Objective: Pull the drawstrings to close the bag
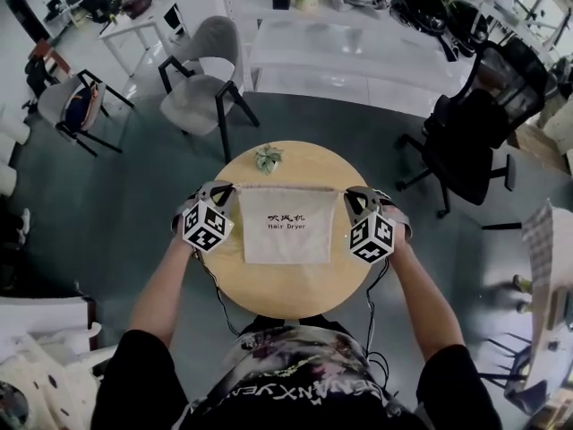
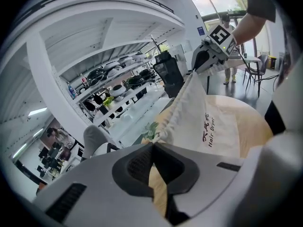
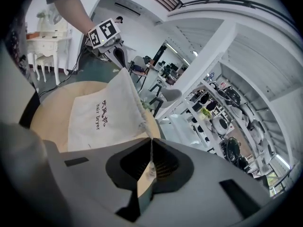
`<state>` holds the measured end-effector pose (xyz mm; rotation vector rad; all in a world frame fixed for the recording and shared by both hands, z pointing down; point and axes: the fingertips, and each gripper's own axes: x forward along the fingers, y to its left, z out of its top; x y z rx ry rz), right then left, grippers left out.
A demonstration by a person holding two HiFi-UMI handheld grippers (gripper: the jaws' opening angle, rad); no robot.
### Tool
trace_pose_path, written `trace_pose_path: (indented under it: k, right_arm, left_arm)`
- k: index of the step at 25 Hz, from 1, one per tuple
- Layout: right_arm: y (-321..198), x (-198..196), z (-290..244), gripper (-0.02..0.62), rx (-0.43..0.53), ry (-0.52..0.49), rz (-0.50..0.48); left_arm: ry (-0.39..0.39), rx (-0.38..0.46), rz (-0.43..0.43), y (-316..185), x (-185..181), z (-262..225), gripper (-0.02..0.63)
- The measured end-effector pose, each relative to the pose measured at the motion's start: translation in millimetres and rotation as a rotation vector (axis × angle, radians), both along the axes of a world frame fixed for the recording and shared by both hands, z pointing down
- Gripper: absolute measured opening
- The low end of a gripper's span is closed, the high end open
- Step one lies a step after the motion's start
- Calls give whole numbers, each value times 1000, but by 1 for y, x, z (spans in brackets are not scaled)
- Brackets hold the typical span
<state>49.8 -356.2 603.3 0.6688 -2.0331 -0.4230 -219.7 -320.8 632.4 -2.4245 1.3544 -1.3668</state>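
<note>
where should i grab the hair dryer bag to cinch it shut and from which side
Grip the drawstring where it leaves the bag at each top corner, coming in from the left and the right. The bag's mouth runs along its far edge, so outward pulls in line with that edge should gather it. The left gripper and right gripper are shut there.
</note>
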Motion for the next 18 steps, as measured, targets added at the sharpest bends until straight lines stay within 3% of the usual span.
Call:
trace_pose_path:
  k: [18]
  right_arm:
    - [-27,-12,-117,3,221,-53,9]
  left_arm:
    - [-17,233,-12,-34,-14,-123,16]
